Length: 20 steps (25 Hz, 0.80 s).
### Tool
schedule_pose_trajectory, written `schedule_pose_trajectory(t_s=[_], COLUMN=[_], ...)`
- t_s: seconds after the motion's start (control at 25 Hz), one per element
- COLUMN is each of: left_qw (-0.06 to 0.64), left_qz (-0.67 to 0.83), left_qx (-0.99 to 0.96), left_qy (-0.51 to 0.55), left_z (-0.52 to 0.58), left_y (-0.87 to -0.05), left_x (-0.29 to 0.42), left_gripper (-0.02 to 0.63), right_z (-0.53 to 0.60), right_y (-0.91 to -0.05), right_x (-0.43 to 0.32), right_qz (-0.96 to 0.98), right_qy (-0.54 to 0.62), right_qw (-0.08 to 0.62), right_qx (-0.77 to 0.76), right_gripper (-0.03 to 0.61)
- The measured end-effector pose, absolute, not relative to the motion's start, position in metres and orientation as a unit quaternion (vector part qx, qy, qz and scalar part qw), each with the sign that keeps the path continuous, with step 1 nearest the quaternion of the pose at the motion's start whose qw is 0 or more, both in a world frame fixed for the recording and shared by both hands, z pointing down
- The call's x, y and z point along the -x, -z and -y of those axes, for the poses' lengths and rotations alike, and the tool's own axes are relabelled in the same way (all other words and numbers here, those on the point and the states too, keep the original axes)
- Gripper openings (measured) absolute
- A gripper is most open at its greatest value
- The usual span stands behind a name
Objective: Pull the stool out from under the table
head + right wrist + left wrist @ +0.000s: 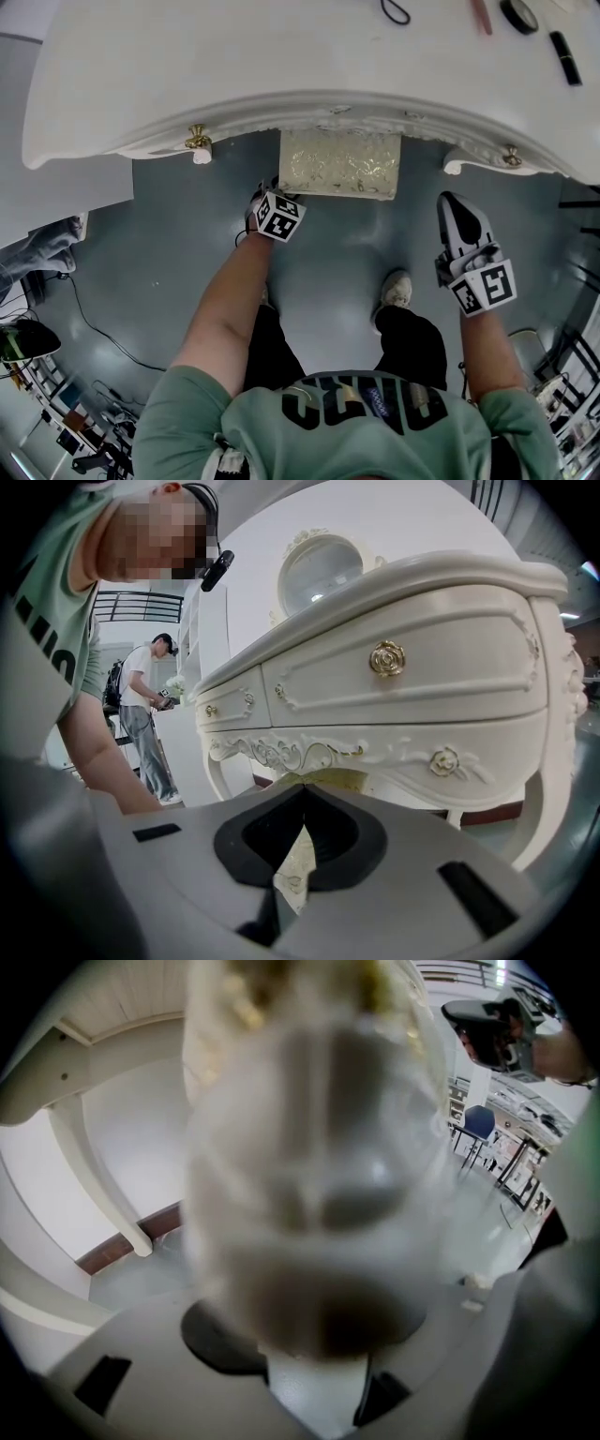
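Person in a green shirt [347, 422] stands over a grey floor [169, 244], one shoe [396, 289] showing. Left tool [265, 194] is at the front left corner of the stool [340, 162], clamped on its edge; in the left gripper view the pale cushion fills the gap between the jaws, blurred. Right tool [457, 208] hangs well to the right, off the stool and not touching it, jaw tips meeting with nothing between them [302, 787]. Stool sits mostly tucked under the white bench [281, 66], only its gold-patterned front strip poking out, between two gold knobs [197, 139]. On the bench top: black loop [396, 11], black tube [565, 44]. Right gripper view: oval mirror [319, 569] on the bench, second person [145, 714] standing far off.
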<state>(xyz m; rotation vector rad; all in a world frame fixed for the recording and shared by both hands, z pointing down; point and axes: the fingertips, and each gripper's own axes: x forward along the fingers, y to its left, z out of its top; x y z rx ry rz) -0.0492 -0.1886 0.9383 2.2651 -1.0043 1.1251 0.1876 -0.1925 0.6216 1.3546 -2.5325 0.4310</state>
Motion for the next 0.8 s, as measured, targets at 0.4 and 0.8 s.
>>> schedule_pose_trajectory(t_s=[0.4,0.8], left_qw=[0.221,0.228], left_qz=[0.358,0.345], left_qx=[-0.808,-0.808], left_qy=[-0.412,-0.419], left_z=[0.149,0.091], left_y=[-0.940,-0.940], left_x=[0.053,0.057], left_gripper=[0.278,0.276], right_z=[0.165,0.121], right_y=[-0.623,-0.615], right_x=[-0.190,-0.188], right_qz=[0.867,0.866], right_qy=[-0.155,-0.154], right_qw=[0.118,0.121], right_qx=[-0.459,-0.460], right_gripper=[-0.006,-0.006])
